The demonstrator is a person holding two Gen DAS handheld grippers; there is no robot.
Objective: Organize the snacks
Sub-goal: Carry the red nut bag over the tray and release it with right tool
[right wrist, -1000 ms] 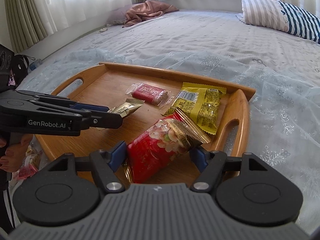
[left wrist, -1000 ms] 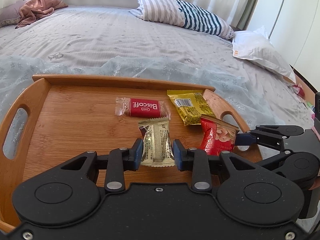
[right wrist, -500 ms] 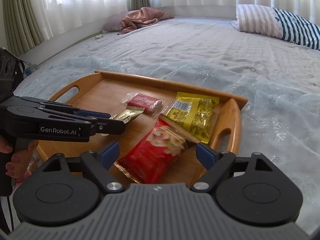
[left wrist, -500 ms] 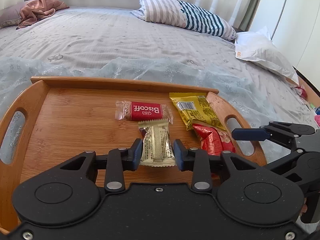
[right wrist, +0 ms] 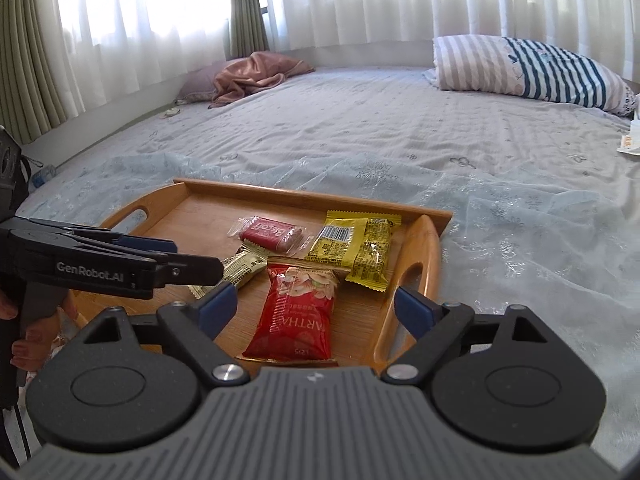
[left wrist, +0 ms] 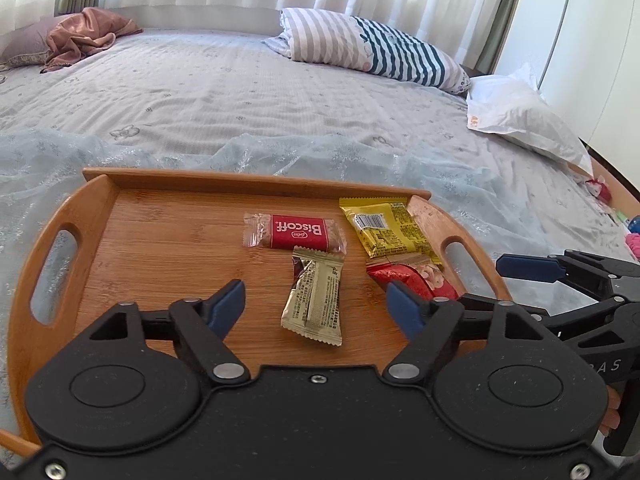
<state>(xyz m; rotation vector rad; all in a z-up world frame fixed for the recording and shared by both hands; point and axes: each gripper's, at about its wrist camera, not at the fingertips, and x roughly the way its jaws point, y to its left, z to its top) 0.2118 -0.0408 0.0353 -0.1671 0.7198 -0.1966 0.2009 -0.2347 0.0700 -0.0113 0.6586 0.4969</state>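
Observation:
A wooden tray (left wrist: 168,236) (right wrist: 208,204) lies on the bed and holds several snacks. A gold packet (left wrist: 316,296) (right wrist: 240,270) lies flat in front of my left gripper (left wrist: 316,300), which is open and empty above it. A red Biscoff packet (left wrist: 296,232) (right wrist: 268,234) lies behind it. A yellow packet (left wrist: 388,228) (right wrist: 354,246) sits at the right end. A red snack bag (left wrist: 416,280) (right wrist: 298,316) lies flat in front of my right gripper (right wrist: 316,300), which is open and empty.
The tray has raised rims and cut-out handles (left wrist: 52,276) (right wrist: 400,300). A sheer blue cloth (right wrist: 520,216) covers the bed around it. A striped pillow (left wrist: 372,52), a pink cloth (left wrist: 80,36) and a white bag (left wrist: 520,116) lie farther back.
Both grippers have opened and pulled back. The left let go of the gold packet, the right let go of the red snack bag; both packets now lie on the tray.

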